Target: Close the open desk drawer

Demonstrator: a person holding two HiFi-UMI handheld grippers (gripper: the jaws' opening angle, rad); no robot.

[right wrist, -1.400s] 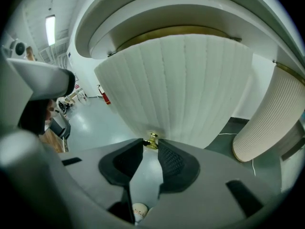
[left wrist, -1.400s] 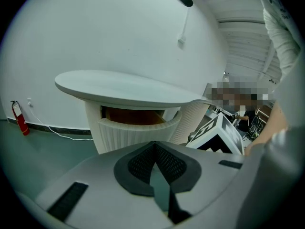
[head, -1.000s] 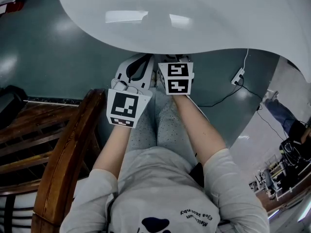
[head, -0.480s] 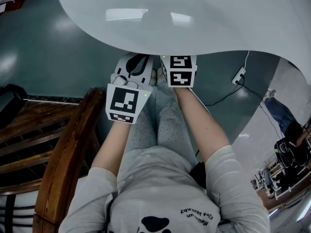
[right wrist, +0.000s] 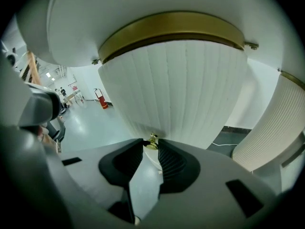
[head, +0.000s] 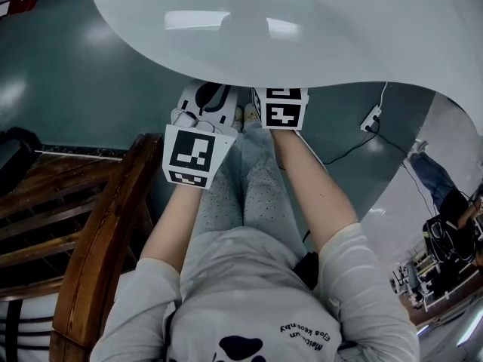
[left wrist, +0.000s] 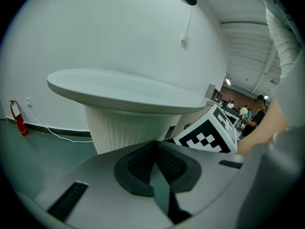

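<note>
Under white round desktop (head: 302, 29), R gripper (right wrist: 151, 142) seems pinched on brass knob (right wrist: 152, 140) of ribbed drawer (right wrist: 176, 89); L gripper (left wrist: 155, 143) just beside, jaws pressed together.

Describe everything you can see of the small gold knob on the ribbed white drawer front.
The gold knob is small, shiny and metallic-looking, with a rounded shape. It sticks out low on the ribbed white drawer front, far below the gold band. The right claw appears to pinch it from both sides.
</note>
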